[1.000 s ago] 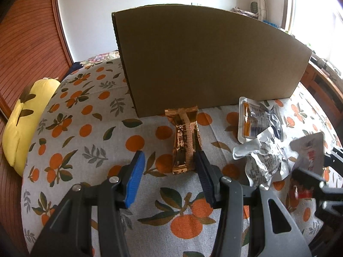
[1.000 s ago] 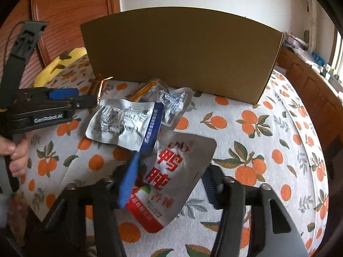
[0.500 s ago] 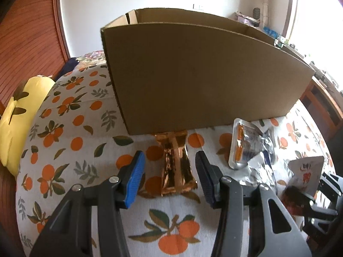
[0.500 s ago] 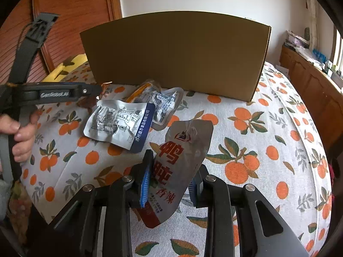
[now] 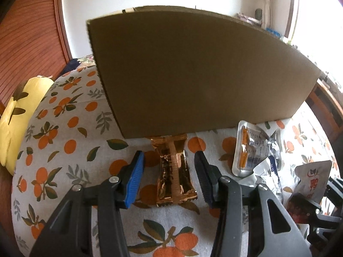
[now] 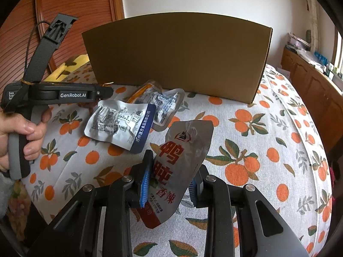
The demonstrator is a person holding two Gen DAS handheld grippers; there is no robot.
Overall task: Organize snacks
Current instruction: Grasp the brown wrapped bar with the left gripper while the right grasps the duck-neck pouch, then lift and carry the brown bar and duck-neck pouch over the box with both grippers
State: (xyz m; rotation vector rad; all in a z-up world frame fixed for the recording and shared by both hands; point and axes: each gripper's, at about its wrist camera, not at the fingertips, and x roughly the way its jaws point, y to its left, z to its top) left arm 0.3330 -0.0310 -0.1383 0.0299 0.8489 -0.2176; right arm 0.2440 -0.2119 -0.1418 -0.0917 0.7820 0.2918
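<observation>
Your right gripper point(image 6: 171, 178): jaws clamped on silver pouch point(image 6: 182, 160), red characters, creased
Your left gripper point(image 5: 169, 176): jaws apart, just closing, straddling gold wrapper point(image 5: 174, 171), untouched

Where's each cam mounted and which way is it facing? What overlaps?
Left wrist: on the left gripper, angled down at a gold snack bar lying between its open jaws, its pads apart from the bar; both fingers show.
Right wrist: on the right gripper, angled down, clamping a silver pouch; the left hand shows.
Shared: cardboard box, orange-print cloth, silver pouch.
</observation>
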